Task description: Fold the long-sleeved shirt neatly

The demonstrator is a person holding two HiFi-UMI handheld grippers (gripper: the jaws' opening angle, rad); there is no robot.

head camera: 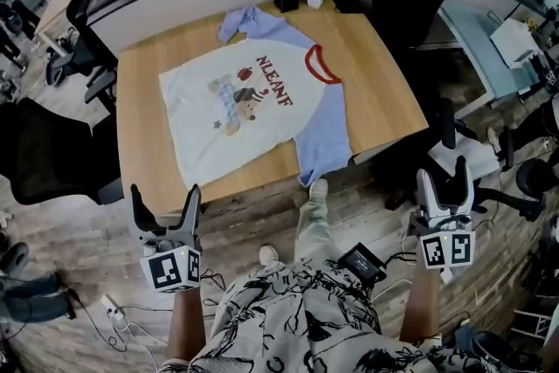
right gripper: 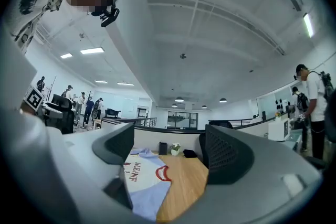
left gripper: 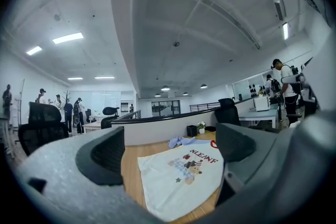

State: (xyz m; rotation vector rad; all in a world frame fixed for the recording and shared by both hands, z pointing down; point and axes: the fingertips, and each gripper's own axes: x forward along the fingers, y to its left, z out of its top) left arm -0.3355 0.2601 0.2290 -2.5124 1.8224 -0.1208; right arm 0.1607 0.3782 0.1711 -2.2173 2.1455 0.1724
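Gaping empty, left gripper (head camera: 164, 195) and right gripper (head camera: 444, 177) jaws face the flat shirt (head camera: 236, 113) on wooden table (head camera: 376, 92).

Finding 1. Shirt (head camera: 236, 113): red capital lettering (head camera: 275, 81) on the chest reads "NLEANF". It stands just beside the cartoon print (head camera: 238, 96), on the collar side. From the head view the word runs sideways, down the frame.

Finding 2. In the left gripper view the same word reads clearly, upright, on the shirt front. In the right gripper view it shows only in part, and the middle letters cannot be made out.

Finding 3. The left cube (head camera: 171, 268) and right cube (head camera: 447, 250) each carry square black-and-white code markers. These are patterns only, not readable as letters or numbers.
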